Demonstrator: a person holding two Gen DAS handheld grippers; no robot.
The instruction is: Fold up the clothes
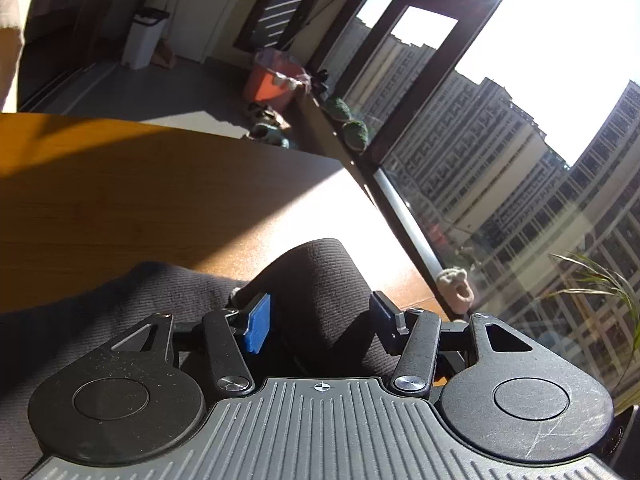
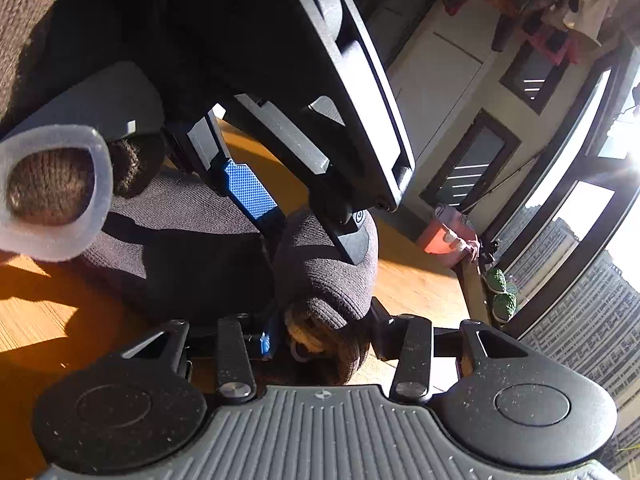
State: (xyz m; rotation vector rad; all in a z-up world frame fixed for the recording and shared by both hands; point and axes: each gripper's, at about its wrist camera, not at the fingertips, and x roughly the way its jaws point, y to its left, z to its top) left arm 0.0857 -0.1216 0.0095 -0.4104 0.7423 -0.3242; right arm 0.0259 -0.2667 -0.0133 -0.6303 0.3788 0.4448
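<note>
A dark ribbed knit garment (image 1: pixel 120 304) lies on the wooden table (image 1: pixel 140 200). In the left wrist view a thick rolled fold of the garment (image 1: pixel 320 280) stands up between the blue-padded fingers, and my left gripper (image 1: pixel 318 318) is shut on it. The right wrist view shows the same garment (image 2: pixel 180 232) bunched on the table. My right gripper (image 2: pixel 322 336) is shut on a rounded fold (image 2: pixel 332 280) of it. My left gripper (image 2: pixel 300 220) comes in from above, just beyond the right one, gripping the same bunch, its blue pad (image 2: pixel 248 196) showing.
The table's right edge runs along a large window (image 1: pixel 500 180) with a sill holding round green plants (image 1: pixel 356 132). An orange bucket (image 1: pixel 268 88) and a white bin (image 1: pixel 144 36) stand on the floor beyond. A translucent ring (image 2: pixel 52 192) sits close to the right camera.
</note>
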